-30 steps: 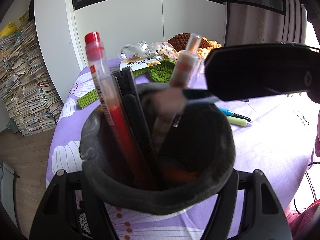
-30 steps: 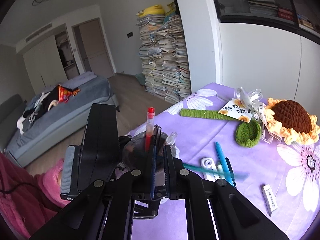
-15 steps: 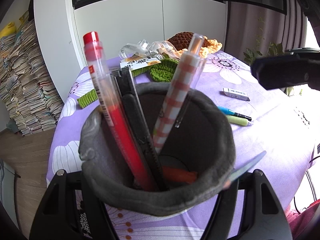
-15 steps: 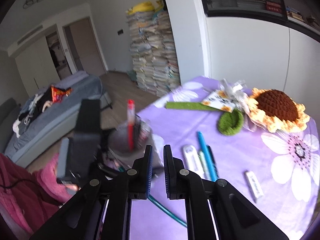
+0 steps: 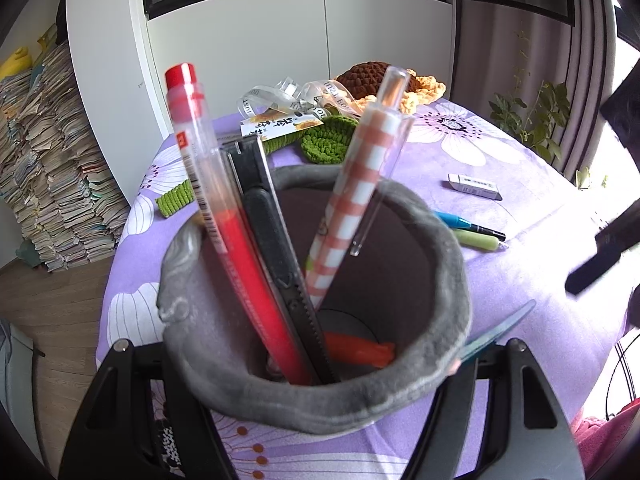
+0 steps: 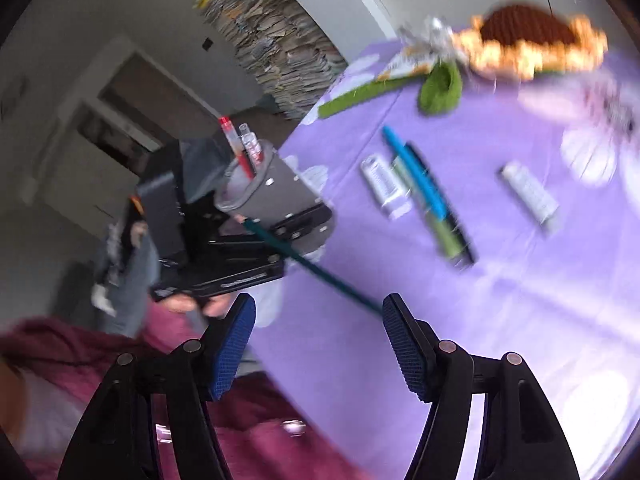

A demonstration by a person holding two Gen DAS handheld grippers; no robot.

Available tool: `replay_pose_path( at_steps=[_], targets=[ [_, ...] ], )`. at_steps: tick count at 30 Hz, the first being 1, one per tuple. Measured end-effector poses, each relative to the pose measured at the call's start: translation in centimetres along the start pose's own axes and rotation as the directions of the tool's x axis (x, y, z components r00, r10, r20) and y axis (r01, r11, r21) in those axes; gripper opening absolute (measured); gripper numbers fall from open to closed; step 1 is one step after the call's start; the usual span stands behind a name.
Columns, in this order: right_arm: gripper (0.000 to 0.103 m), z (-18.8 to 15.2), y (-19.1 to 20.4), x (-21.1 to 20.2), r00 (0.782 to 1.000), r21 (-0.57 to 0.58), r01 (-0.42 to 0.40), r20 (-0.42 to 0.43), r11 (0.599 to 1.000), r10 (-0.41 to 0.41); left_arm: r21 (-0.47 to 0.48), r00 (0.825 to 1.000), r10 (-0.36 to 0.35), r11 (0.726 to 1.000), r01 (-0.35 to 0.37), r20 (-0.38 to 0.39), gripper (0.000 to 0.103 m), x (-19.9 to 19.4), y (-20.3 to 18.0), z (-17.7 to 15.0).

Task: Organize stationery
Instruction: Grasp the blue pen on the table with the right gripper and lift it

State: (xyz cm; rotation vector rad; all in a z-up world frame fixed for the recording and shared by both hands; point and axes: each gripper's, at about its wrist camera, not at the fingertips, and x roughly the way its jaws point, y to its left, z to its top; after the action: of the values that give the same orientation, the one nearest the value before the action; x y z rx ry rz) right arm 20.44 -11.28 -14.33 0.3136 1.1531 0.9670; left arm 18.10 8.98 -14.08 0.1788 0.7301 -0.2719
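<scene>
My left gripper (image 5: 320,408) is shut on a grey felt pen holder (image 5: 452,280), held just above the purple tablecloth. Inside stand a red pen (image 5: 224,216), a black utility knife (image 5: 264,224) and a checked pink pen (image 5: 360,184). A teal pen (image 5: 500,332) lies outside the holder against its right rim; in the right wrist view the teal pen (image 6: 308,264) slants from the holder (image 6: 256,188) toward my open, empty right gripper (image 6: 318,340). Loose on the table lie a blue pen (image 6: 416,176), a green pen (image 6: 444,232), a correction tape (image 6: 384,184) and an eraser (image 6: 528,192).
A crochet sunflower (image 5: 384,84) with ribbon, a card and green crochet leaves (image 5: 324,140) lies at the far side of the table. White cabinets (image 5: 280,48) stand behind it and stacked books (image 5: 44,168) at left. The table edge is close on the left.
My right gripper opened, let go of the teal pen and pulled back away from the holder. The teal pen dropped outside the holder's rim. The left gripper with the holder has stayed put.
</scene>
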Motion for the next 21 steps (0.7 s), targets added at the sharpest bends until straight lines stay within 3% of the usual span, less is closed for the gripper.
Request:
replay_pose_path(
  at_steps=[1, 2, 4, 6, 9, 12, 14, 15, 19, 21],
  targets=[
    [0.051, -0.5, -0.5, 0.4, 1.000, 0.030, -0.014, -0.019, 0.999, 0.014, 0.001, 1.000, -0.001, 1.000, 0.001, 0.000, 0.069, 0.0, 0.0, 0.0],
    [0.049, -0.9, -0.3, 0.6, 0.997, -0.019, 0.066, -0.024, 0.998, -0.067, 0.001, 1.000, -0.002, 1.000, 0.002, -0.001, 0.069, 0.0, 0.1, -0.1],
    [0.049, -1.6, 1.0, 1.0, 0.951, -0.188, 0.305, 0.005, 0.934, -0.310, 0.002, 1.000, -0.005, 1.000, 0.005, -0.005, 0.069, 0.0, 0.1, -0.1],
    [0.049, -1.9, 1.9, 1.5, 0.910, -0.283, 0.403, 0.020, 0.871, -0.414, 0.002, 1.000, -0.006, 1.000, 0.006, -0.008, 0.069, 0.0, 0.2, -0.1],
    [0.049, -1.6, 2.4, 2.2, 0.907, -0.348, 0.394, -0.001, 0.851, -0.420, 0.001, 1.000, -0.007, 1.000, 0.007, -0.006, 0.069, 0.0, 0.2, -0.1],
    [0.049, -0.9, 2.0, 3.7, 0.878, -0.408, 0.434, -0.009, 0.803, -0.479, -0.005, 1.000, -0.011, 1.000, 0.011, -0.006, 0.069, 0.1, 0.3, -0.1],
    [0.040, -0.1, 1.4, 4.8, 0.864, -0.424, 0.450, -0.016, 0.786, -0.503, -0.009, 1.000, -0.010, 1.000, 0.010, -0.007, 0.069, 0.1, 0.3, -0.1],
    [0.022, -0.1, 1.3, 5.3, 0.859, -0.431, 0.452, -0.025, 0.781, -0.512, -0.012, 1.000, -0.009, 1.000, 0.009, -0.006, 0.069, 0.1, 0.3, 0.0],
    [0.020, -0.7, 2.8, 4.4, 0.851, -0.473, 0.463, 0.000, 0.750, -0.525, -0.019, 1.000, -0.010, 1.000, 0.010, -0.002, 0.069, 0.0, 0.7, -0.1],
    [0.020, -1.1, 4.0, 2.9, 0.836, -0.496, 0.498, 0.056, 0.711, -0.546, -0.022, 1.000, -0.008, 1.000, 0.008, 0.002, 0.069, -0.1, 0.8, -0.1]
  ],
)
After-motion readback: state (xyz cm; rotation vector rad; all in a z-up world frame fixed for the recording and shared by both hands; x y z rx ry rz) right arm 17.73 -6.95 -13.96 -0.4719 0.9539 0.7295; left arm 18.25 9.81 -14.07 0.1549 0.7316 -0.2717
